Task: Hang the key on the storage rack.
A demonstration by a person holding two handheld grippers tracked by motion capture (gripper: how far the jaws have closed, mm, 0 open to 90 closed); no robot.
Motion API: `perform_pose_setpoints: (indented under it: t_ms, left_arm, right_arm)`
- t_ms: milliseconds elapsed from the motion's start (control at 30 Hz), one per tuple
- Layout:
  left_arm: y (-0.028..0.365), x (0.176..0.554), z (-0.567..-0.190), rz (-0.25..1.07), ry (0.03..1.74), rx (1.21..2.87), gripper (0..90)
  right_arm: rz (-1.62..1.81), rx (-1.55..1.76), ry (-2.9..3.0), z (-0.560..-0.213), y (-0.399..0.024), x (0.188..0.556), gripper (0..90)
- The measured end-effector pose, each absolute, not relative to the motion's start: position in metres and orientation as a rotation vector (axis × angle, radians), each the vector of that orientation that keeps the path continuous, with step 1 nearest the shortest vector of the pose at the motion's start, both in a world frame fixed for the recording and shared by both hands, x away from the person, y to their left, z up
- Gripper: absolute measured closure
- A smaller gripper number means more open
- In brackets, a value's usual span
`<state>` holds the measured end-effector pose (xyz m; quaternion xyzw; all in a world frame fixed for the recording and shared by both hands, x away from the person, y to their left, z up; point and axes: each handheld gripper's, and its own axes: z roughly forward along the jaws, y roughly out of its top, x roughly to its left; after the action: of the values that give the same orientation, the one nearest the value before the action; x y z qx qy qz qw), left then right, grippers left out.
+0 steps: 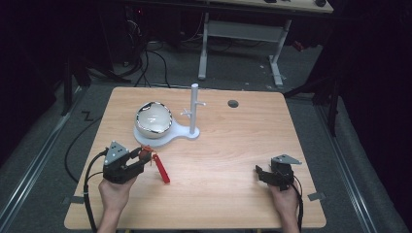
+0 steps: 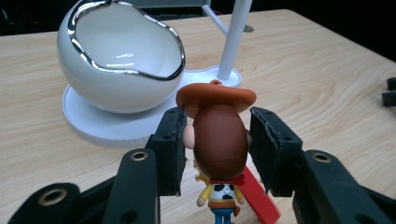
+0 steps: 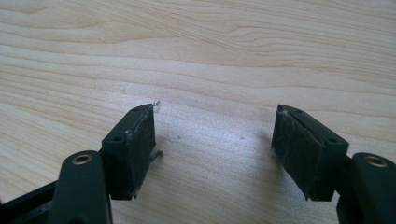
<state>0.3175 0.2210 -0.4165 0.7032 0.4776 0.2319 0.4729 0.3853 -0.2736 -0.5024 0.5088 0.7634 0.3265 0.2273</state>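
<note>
The light wooden counter [image 1: 218, 160] sits in a dim room, with dark floor and cables around it and another desk's white legs behind. Your left claw [image 2: 217, 140] has its two black padded jaws on either side of the head of a small cowboy figurine with a brown hat, yellow shirt and red neckerchief [image 2: 219, 144]; the left pad presses against the head, while the right pad sits close, and I cannot tell whether it touches, so the grip looks closed on the toy or nearly so. Taking it by the head keeps the body hanging free below, probably so it can be lowered feet first. A flat red plastic strip [image 1: 161, 168] lies on the counter just under and beside the figurine. Further out, straight ahead of the claw, stands a glossy white egg-shaped bowl with a chrome rim [image 1: 153, 119], tilted so its opening faces you, on a white base [image 1: 180, 132] that also carries a slim white post with short pegs [image 1: 194, 109]. That opening seems the likely place for the toy. Your right claw [image 1: 268, 174] rests low at the counter's right side, jaws spread wide with bare wood between them, well apart from everything.
</note>
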Motion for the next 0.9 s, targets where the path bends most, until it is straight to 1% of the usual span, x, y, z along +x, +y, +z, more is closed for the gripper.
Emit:
perform_pose_setpoints:
  t_ms: [500,900]
  left_arm:
    - [0.214,0.33,-0.383,0.554,1.085,1.692,57.2]
    - [0.203,0.348,-0.368,0.546,1.045,1.699,57.2]
  right_arm:
    - [0.899,1.401,2.104,-0.502,-0.274,0.385,30.7]
    - [0.9,1.401,2.104,-0.502,-0.274,0.385,30.8]
